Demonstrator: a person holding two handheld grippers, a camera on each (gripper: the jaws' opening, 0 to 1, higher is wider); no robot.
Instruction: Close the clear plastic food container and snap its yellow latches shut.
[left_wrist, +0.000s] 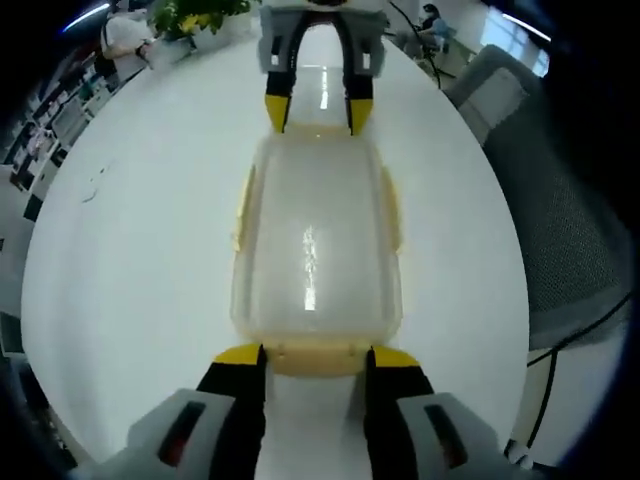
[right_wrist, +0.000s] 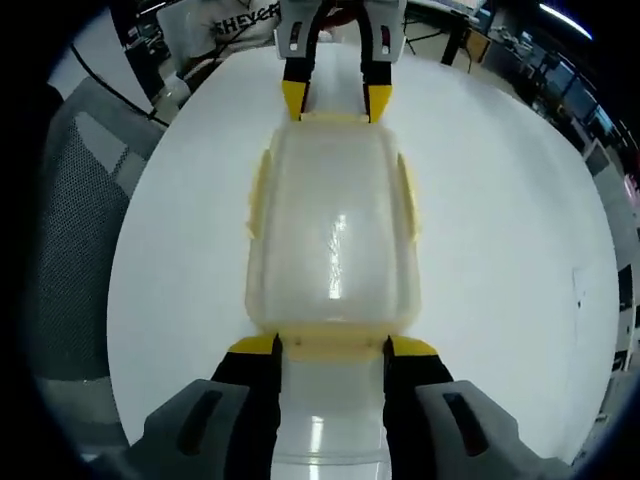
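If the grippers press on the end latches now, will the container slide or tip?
The container looks empty and clear, so probably light. It sits flat and low on the glossy table, so sliding seems likelier than tipping. The left gripper and right gripper meet opposite ends, which should brace it.

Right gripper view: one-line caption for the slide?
Right claw and left claw meet the two end latches of the lidded clear container on a white table.

clear container (left_wrist: 316, 240), yellow latches (left_wrist: 318, 357), white table (left_wrist: 140, 260)
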